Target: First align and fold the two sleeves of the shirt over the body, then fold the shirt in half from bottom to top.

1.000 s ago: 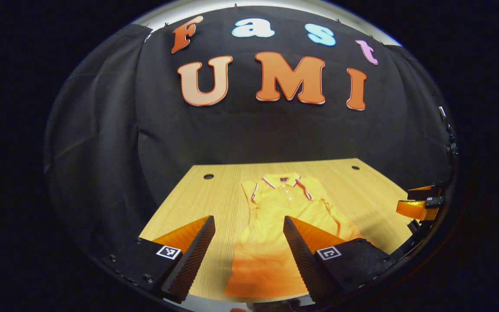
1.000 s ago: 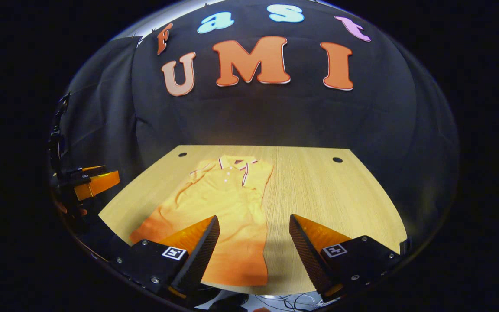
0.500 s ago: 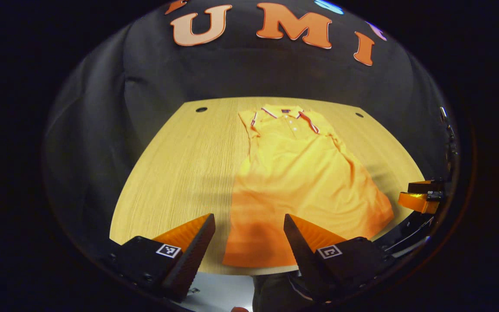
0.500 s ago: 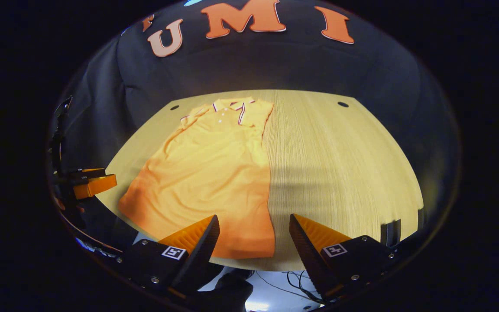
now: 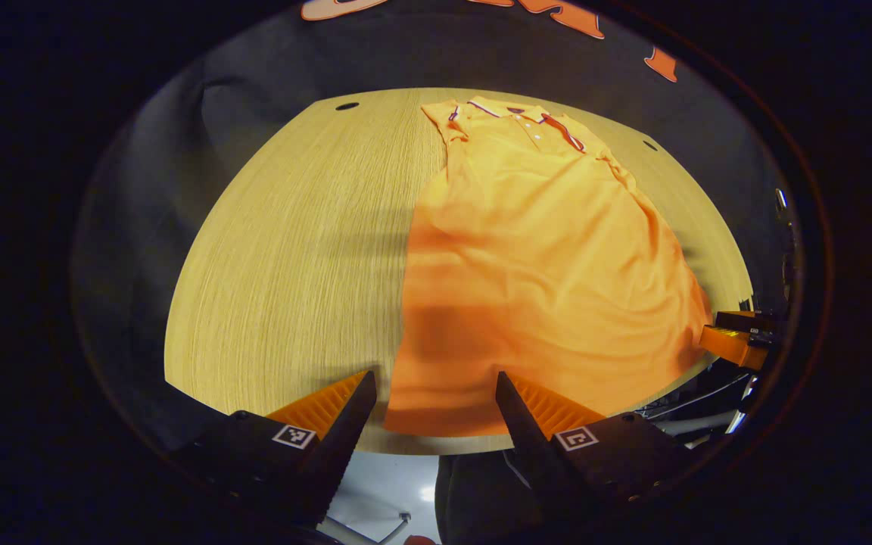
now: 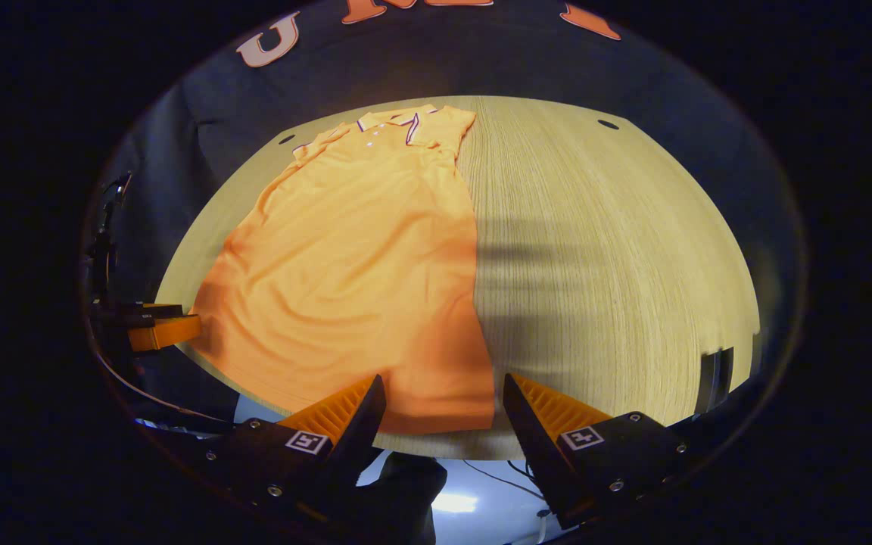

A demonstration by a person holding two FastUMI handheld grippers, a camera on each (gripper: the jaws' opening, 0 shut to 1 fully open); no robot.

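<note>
An orange polo shirt (image 5: 549, 250) lies flat on the wooden table (image 5: 292, 250), collar at the far end, hem at the near edge, both sleeves folded over the body. My left gripper (image 5: 436, 387) hangs open just above the hem's left corner, fingers astride it and not touching. In the right gripper view the same shirt (image 6: 360, 257) stretches away, and my right gripper (image 6: 443, 390) hovers open over the hem's right corner. The right gripper (image 5: 735, 337) shows at the far right of the left gripper view. At the left rim of the right gripper view the left gripper (image 6: 160, 325) appears.
The table (image 6: 618, 257) has small round holes at its far corners, one hole (image 5: 347, 106) in the left gripper view and one hole (image 6: 608, 124) in the right gripper view. Black cloth walls stand behind. Cables and a pale floor show below the near edge.
Both grippers have tipped downward and drawn closer to the shirt's hem at the near table edge. The shirt lies as before. Both stay open.
</note>
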